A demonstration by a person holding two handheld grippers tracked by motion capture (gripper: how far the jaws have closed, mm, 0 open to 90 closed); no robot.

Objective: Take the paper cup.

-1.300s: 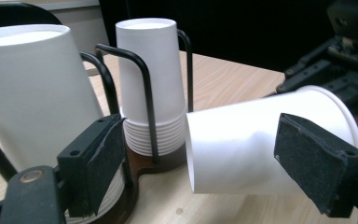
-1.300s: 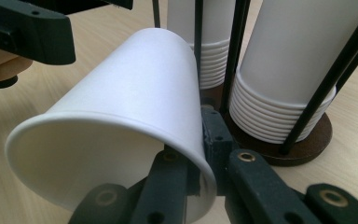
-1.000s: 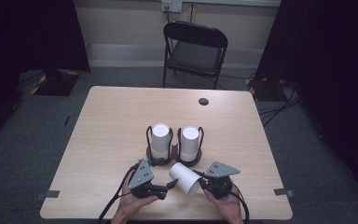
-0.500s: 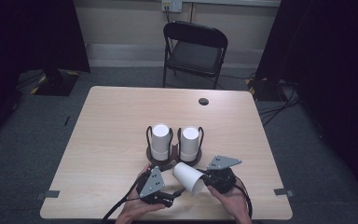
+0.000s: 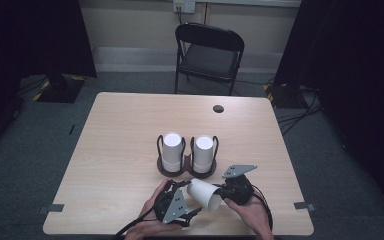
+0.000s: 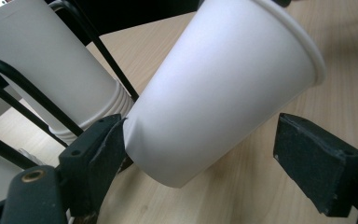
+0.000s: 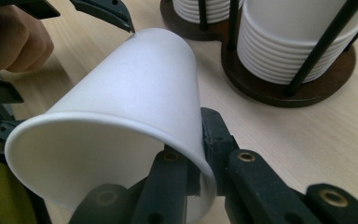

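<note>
We pinched the rim wall of a single white paper cup between the closed jaws of our right gripper, so the cup lay tilted above the light wooden table, just in front of the dark round-based wire holder with its two stacks of white cups. Our left gripper stood wide around the cup's base: one pad touched it, the other stood clear.
</note>
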